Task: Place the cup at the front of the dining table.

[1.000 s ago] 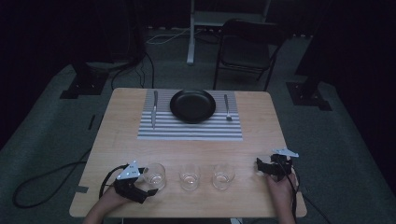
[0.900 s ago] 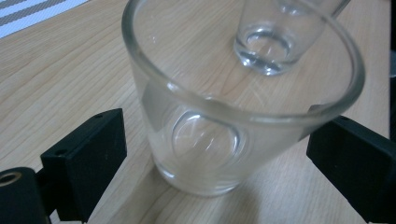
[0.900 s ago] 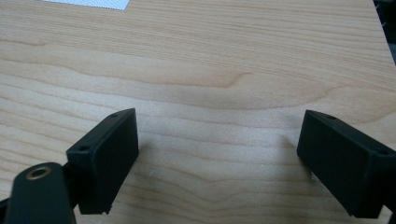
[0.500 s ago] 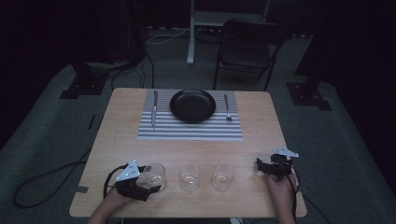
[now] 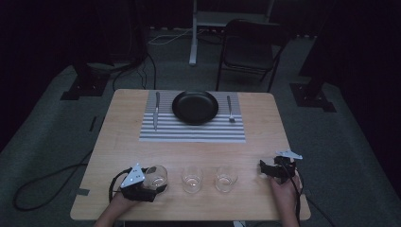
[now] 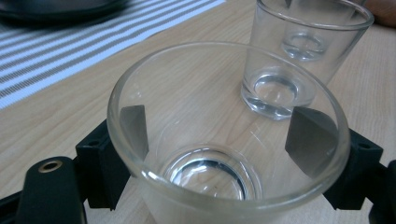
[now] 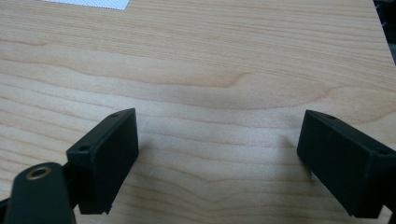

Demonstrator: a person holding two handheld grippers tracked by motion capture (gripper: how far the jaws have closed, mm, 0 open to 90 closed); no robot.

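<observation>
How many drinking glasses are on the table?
3, in a row along the near edge: the left glass held in the left claw, the middle glass, and the right glass.

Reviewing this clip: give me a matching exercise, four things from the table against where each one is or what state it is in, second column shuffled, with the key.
Things:
1. left tongs
2. right tongs
3. black plate
4. knife

States or places:
A. on the middle of the striped placemat
B. open over bare wood, nothing between the jaws
C. on the placemat's left edge
D. shut on the left glass

Pairs: 1-D, 2-B, 3-A, 4-C
</observation>
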